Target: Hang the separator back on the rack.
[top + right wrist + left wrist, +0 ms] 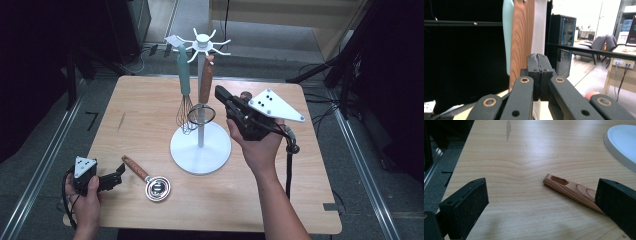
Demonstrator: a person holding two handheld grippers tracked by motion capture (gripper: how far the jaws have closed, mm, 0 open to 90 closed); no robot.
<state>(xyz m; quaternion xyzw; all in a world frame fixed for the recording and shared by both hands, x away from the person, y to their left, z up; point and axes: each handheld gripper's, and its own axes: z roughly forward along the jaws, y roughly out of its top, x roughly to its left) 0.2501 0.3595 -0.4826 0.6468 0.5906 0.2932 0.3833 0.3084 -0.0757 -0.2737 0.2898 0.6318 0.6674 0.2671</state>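
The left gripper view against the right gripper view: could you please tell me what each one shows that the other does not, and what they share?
Left gripper view alone: the left gripper open over the wooden table, the wooden handle lying flat beside one jaw, and the white stand base.

Right gripper view alone: the right gripper shut on nothing, a hanging wooden handle, a mint handle, the white pole, and office chairs.

Shared: parts of the same stand.

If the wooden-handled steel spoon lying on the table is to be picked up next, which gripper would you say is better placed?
Left. The left gripper sits open beside the wooden-handled steel spoon, handle between its jaws. The right gripper is shut, up by the white utensil stand.
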